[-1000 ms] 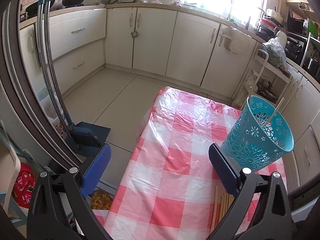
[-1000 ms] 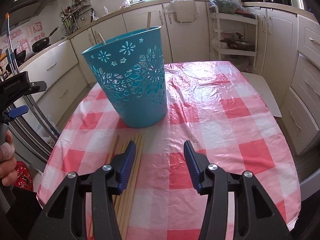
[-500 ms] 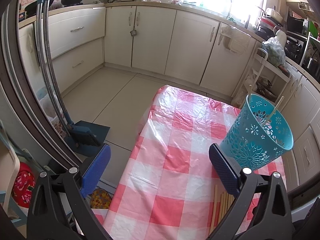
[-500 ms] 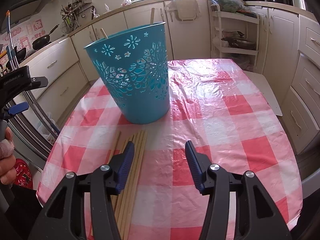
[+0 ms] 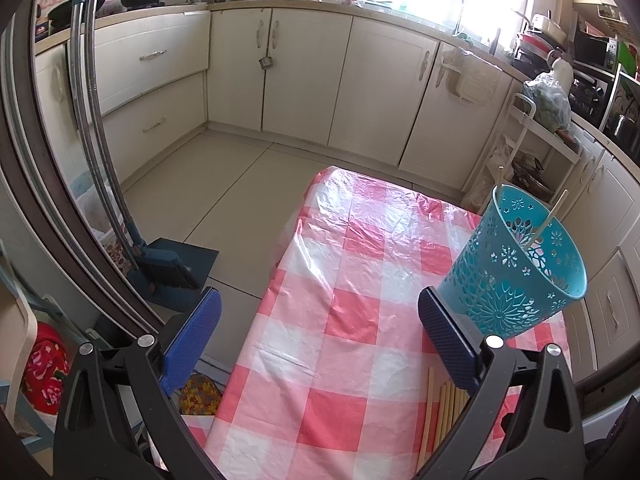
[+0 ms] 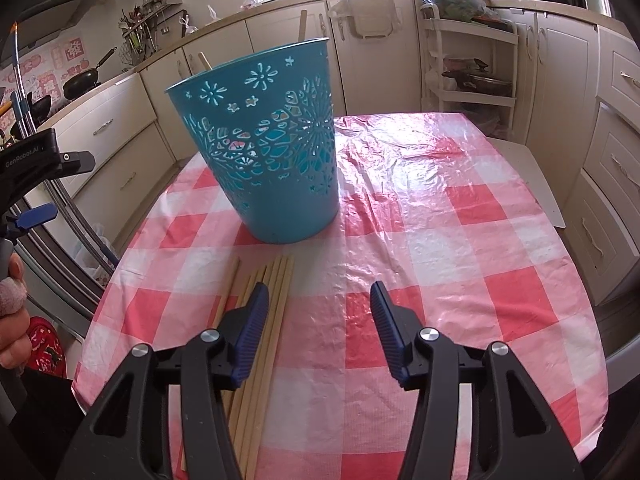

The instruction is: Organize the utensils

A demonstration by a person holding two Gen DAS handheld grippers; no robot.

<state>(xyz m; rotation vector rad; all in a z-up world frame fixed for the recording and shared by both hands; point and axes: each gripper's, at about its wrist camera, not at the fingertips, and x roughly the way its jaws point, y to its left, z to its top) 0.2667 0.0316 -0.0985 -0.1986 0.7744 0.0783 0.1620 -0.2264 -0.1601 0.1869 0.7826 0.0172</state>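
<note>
Teal perforated basket (image 6: 272, 160) stands upright on the desk (image 6: 440, 240), which carries a red-and-white checked plastic cover. Two wooden sticks (image 6: 303, 26) lean inside it, tips above the rim. A bundle of chopsticks (image 6: 276, 280) lies flat on the desk just in front of the basket, running toward the near edge.

Right tongs (image 6: 316, 300): spread, nothing between the pads, left pad over the bundle.

Left tongs (image 5: 320, 320): spread wide, empty, over the desk's left edge; basket just beyond the right pad.
</note>
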